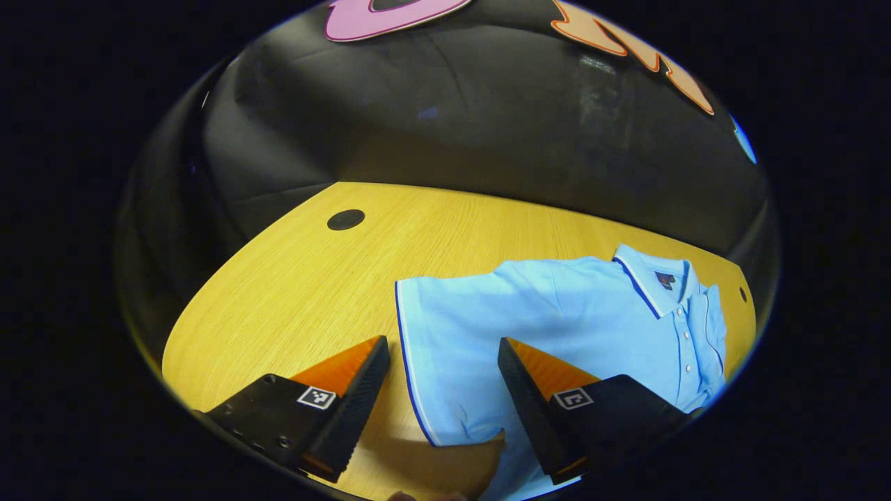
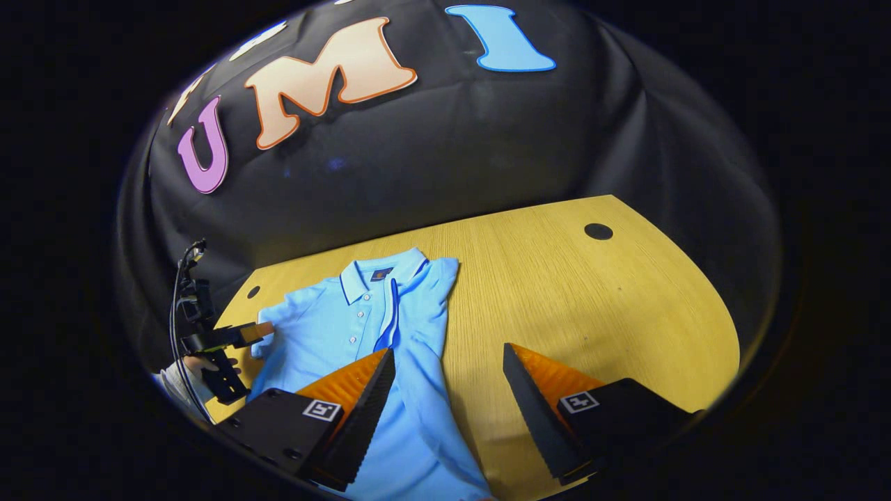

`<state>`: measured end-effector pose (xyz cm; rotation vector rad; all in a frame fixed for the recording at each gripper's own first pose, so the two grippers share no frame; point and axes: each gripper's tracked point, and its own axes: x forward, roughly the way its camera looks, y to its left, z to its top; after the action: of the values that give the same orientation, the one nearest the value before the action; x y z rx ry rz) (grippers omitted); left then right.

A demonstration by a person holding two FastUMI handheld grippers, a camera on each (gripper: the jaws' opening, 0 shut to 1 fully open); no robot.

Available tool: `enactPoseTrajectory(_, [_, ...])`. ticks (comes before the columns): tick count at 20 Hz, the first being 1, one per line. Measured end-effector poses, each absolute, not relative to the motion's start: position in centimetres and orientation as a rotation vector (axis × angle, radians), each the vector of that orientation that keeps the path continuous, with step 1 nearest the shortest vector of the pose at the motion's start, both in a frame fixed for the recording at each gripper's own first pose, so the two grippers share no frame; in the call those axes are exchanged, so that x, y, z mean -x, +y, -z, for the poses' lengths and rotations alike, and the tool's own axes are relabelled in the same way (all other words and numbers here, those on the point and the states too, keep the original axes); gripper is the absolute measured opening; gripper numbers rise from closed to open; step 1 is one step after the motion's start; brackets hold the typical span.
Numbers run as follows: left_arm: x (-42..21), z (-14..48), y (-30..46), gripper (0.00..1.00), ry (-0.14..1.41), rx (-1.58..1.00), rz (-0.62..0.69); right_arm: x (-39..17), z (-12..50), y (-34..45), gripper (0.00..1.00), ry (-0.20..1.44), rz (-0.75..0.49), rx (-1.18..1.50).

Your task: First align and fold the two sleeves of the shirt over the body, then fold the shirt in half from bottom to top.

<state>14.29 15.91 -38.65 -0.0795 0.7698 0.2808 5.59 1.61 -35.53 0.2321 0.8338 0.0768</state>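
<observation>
A light blue polo shirt (image 1: 592, 320) lies flat on the wooden table (image 1: 292, 292), collar (image 1: 654, 278) toward the far edge. One sleeve (image 1: 445, 327) stretches out sideways. Its dark-trimmed cuff runs between the fingers of my open left gripper (image 1: 440, 344), which hovers just over it. In the right gripper view the other sleeve (image 2: 411, 306) is folded over the shirt (image 2: 327, 334), its trimmed cuff beside the button placket. My right gripper (image 2: 448, 349) is open above that side's edge, holding nothing. The left gripper (image 2: 230, 335) and a hand (image 2: 188, 369) show at the far sleeve.
A black round grommet (image 1: 346, 219) sits in the table near its far corner, and another grommet (image 2: 598, 231) lies to the right of the shirt. A small dark hole (image 2: 253, 291) is near the collar side. Bare wood (image 2: 592, 313) flanks the shirt.
</observation>
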Motion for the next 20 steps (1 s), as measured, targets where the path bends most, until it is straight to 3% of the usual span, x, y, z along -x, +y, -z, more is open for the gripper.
enactPoseTrajectory(1, [-14.3,38.6,15.4,0.96,0.772,0.078,-0.266,-5.6,35.5,1.6,0.98,0.828,-0.076,-0.235])
enactPoseTrajectory(2, [-14.5,38.5,15.0,0.85,0.775,0.079,-0.243,-5.6,35.3,1.5,0.98,0.823,-0.076,-0.236])
enactPoseTrajectory(6, [-15.4,38.6,13.3,0.15,0.763,0.103,-0.201,-4.7,35.4,1.2,0.98,0.828,-0.079,-0.237])
enactPoseTrajectory(8, [-15.5,38.4,13.2,0.00,0.755,0.102,-0.218,-4.2,35.3,1.0,0.98,0.828,-0.077,-0.240])
enactPoseTrajectory(13, [-15.9,36.7,8.6,0.00,0.764,0.235,-0.135,-3.1,34.1,-0.3,0.98,0.805,-0.068,-0.231])
enactPoseTrajectory(20, [-17.9,33.1,-0.5,0.00,0.721,0.186,0.059,-1.5,33.2,-0.9,0.98,0.790,-0.063,-0.248])
